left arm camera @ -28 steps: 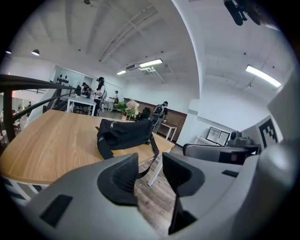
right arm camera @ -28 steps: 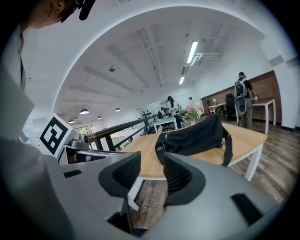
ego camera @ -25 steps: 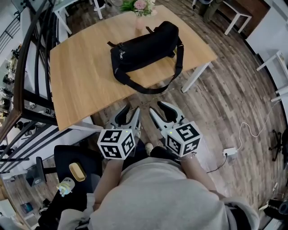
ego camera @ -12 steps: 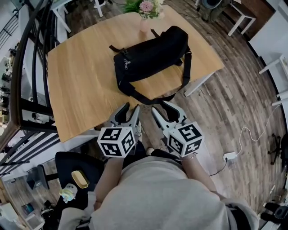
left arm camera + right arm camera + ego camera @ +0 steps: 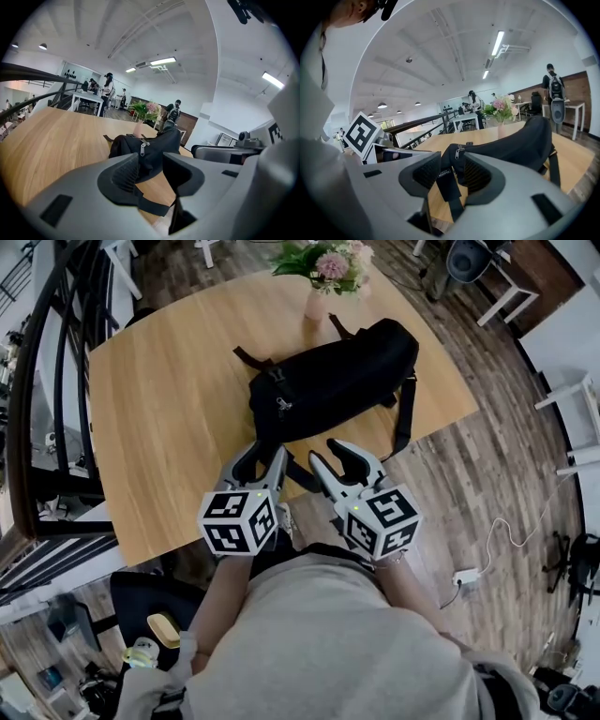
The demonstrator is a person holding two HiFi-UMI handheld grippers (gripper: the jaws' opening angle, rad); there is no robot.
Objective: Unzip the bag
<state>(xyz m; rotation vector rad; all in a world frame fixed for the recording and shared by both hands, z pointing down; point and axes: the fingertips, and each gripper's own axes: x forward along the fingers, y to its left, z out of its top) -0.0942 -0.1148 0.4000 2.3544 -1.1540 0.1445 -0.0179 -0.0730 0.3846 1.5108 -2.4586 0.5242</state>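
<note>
**While hovering at the table's edge: two open grippers, one closed bag**

Though poised right at the near edge of the wooden table (image 5: 169, 418), grips nothing with either tool. Left gripper (image 5: 265, 454): jaws apart, ribbed pads bare, tips just over the table edge and aimed at the near end of the black bag (image 5: 337, 381). Right gripper (image 5: 326, 454): jaws likewise apart, just beside the left one, pointing at the same end. Seen along the right jaws: the bag's shoulder strap (image 5: 447, 185) in the gap between the pads, hanging over the table edge, pressed by neither pad as far as can be told. Marker cubes of both tools turned up toward the head camera.

Bag: lying slantwise across the right half of the table, one end toward the grippers, the other near the right-hand edge. Looks closed along its top. Metal zipper pull (image 5: 142, 149) at the end nearest the grippers, dangling down the dark fabric. Strap running down the bag's right side and looping round the front, over the table's near edge.

Just behind the bag, by the far edge: upright pink vase (image 5: 316, 304) holding pink and white flowers (image 5: 330, 259); touching the bag or not, cannot tell.

Left of the table: dark metal railing (image 5: 56, 381). To the right and below: plank floor (image 5: 487, 465), with a white power adapter (image 5: 466, 576) and its thin cable. At the bottom of the head view: the person's grey top (image 5: 328, 652), both forearms reaching forward to the tools.
</note>
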